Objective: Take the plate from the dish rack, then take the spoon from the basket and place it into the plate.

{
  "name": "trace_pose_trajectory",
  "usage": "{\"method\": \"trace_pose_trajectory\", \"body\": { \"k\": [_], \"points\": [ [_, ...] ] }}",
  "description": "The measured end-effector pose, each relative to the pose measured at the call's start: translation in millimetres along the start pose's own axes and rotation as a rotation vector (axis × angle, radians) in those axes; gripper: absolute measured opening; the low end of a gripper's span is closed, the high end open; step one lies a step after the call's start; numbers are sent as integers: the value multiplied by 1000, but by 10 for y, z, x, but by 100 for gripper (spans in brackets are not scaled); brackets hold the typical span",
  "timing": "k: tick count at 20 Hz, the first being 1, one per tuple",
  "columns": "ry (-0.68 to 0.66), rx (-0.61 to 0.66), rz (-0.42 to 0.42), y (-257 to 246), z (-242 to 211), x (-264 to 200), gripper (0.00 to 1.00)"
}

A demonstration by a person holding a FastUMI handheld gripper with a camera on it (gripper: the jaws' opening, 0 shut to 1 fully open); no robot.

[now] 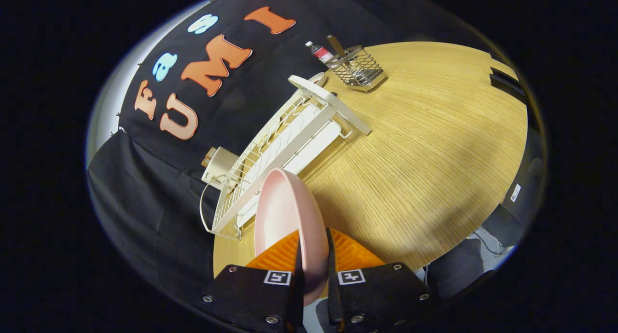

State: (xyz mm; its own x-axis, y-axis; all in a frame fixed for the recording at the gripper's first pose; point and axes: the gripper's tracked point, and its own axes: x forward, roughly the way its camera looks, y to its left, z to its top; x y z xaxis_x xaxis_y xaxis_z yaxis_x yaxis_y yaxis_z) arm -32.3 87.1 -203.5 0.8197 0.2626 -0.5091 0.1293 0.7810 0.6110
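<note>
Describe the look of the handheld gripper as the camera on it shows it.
The gripper has two blocky finger mounts set side by side, each fastened with round silver screws and carrying a small square black-and-white marker tag. Ribbed pads fan forward from the mounts. No cable shows on it.

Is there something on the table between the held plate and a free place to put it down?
Nothing visible. The gripper is shut on the pink plate, beside the dish rack. The table ahead looks bare up to the basket.

- The camera rides on the gripper and looks forward along its two fingers.
- It looks down, tilted, over the table, close above.
</note>
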Motion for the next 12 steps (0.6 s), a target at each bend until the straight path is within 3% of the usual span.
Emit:
{"method": "trace_pose_trajectory", "body": {
  "k": [10, 11, 12],
  "points": [
    [-69, -79, -92, -234, 248, -16, 39],
    [-92, -101, -103, -249, 311, -31, 41],
    [-117, -129, -122, -282, 382, -39, 50]
  ]
}}
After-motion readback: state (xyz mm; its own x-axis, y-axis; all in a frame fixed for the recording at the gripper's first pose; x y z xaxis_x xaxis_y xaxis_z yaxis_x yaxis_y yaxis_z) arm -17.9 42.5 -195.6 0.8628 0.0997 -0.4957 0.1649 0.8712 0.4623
